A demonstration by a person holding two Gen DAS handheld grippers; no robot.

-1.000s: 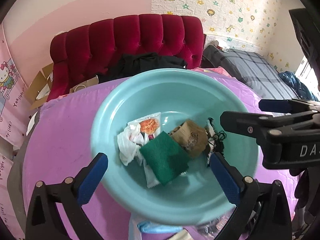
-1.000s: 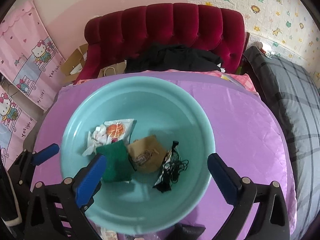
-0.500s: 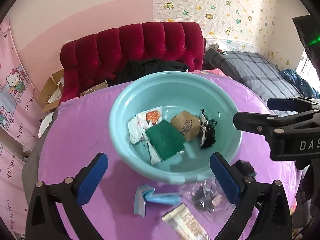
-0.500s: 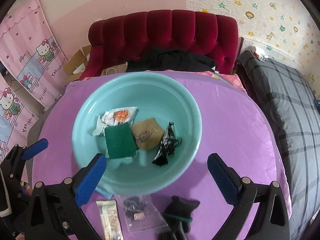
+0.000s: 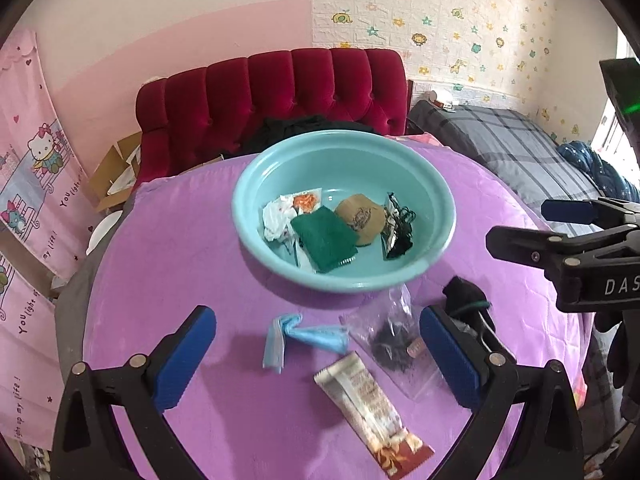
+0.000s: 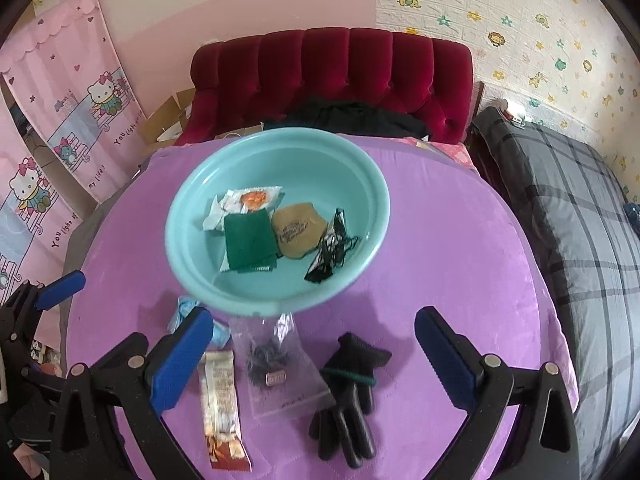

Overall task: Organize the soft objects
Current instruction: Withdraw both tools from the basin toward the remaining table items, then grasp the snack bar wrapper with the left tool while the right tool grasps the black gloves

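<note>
A teal basin [image 5: 434, 188] [image 6: 372, 184] sits on the purple table and holds a green cloth [image 5: 323, 237] [image 6: 249, 240], a tan pouch [image 5: 361, 218] [image 6: 298, 230], white packets [image 5: 280, 218] and a black netted bundle [image 6: 330, 246]. In front of the basin lie a blue face mask [image 5: 308, 334], a clear bag of dark bits [image 5: 390, 334] [image 6: 276, 364], a long snack wrapper [image 5: 368, 402] [image 6: 222, 396] and a black glove [image 6: 348, 384]. My left gripper [image 5: 316, 356] is open above the mask and wrapper. My right gripper [image 6: 314, 354] is open over the bag and glove.
The round table [image 6: 460, 248] has a purple cover. Behind it stands a red tufted sofa [image 6: 332, 76] with dark clothing on it. A grey plaid bed [image 6: 568, 200] lies to the right, and pink cartoon curtains [image 6: 64, 92] hang at the left.
Both grippers have pulled back and up from the basin. The mask, bag, wrapper and glove in front of it have come into view. Both stay open.
</note>
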